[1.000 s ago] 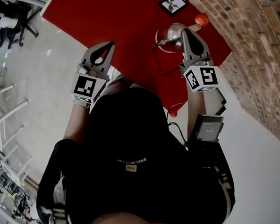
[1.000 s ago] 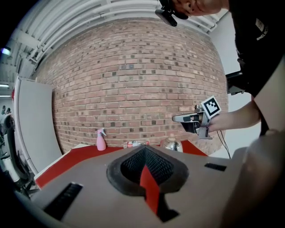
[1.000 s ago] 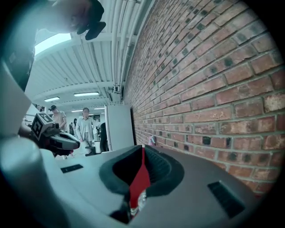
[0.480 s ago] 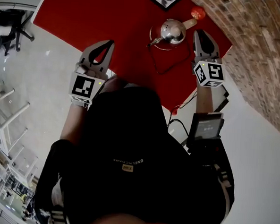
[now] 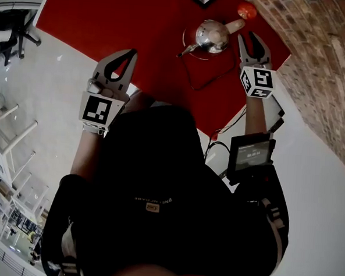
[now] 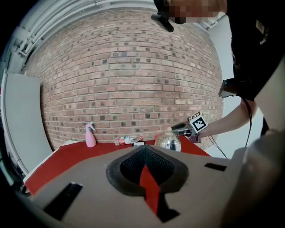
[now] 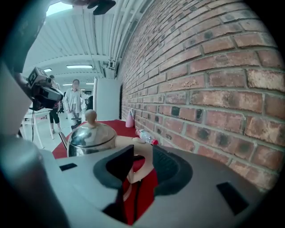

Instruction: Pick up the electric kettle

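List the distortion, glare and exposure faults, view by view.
Head view: fisheye curves the red tablecloth edges, and the black shirt is underexposed. Left gripper view: the brick wall bulges and the corners vignette black. Right gripper view: the shiny steel kettle mirrors highlights; the ceiling lights blow out.

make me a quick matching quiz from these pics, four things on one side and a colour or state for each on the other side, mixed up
Things:
1. electric kettle
2. spray bottle
3. plastic bottle
4. table top

Colour or state:
a. clear, lying on its side
b. red, flat
c. shiny metal, knob on the lid
d. pink, standing upright

Pairs: 1-c; 2-d; 3-a; 4-b
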The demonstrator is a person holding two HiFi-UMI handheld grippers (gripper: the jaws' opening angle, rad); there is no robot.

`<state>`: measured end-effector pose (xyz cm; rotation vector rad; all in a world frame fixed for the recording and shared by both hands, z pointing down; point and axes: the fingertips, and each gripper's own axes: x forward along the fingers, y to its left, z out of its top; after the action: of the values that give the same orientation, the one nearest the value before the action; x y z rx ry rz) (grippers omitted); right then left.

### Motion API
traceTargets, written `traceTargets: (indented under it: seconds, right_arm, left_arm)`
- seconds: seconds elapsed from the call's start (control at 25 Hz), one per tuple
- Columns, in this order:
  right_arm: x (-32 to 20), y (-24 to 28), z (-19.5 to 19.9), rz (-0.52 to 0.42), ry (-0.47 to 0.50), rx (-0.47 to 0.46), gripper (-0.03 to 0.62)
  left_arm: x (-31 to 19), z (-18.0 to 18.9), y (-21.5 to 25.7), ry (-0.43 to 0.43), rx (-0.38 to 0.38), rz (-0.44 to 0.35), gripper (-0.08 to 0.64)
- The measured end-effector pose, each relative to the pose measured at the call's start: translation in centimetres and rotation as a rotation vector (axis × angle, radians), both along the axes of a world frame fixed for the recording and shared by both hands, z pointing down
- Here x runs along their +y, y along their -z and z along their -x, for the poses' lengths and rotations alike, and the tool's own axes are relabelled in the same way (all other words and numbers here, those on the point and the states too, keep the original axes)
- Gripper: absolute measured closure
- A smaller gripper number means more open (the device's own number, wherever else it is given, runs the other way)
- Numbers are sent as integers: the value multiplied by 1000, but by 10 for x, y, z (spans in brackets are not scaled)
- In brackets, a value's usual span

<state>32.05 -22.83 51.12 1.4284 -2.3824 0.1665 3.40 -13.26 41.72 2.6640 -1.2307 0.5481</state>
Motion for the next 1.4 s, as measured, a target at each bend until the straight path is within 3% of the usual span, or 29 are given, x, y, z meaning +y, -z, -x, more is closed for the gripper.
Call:
traceTargets:
  seconds: [0.6,0.96,1.4]
  right_arm:
    - [-29,-50,3,36,27,-33,411]
    - [-53,-51,7,9,61,-95,371]
    - [-69,-57,14,13,69,-103,371]
  left_arm:
    - [15,9,-20,42,-52,50,552]
    - [18,14,-23,69,-55,58,552]
    - [22,18,-24,79,-59,59,552]
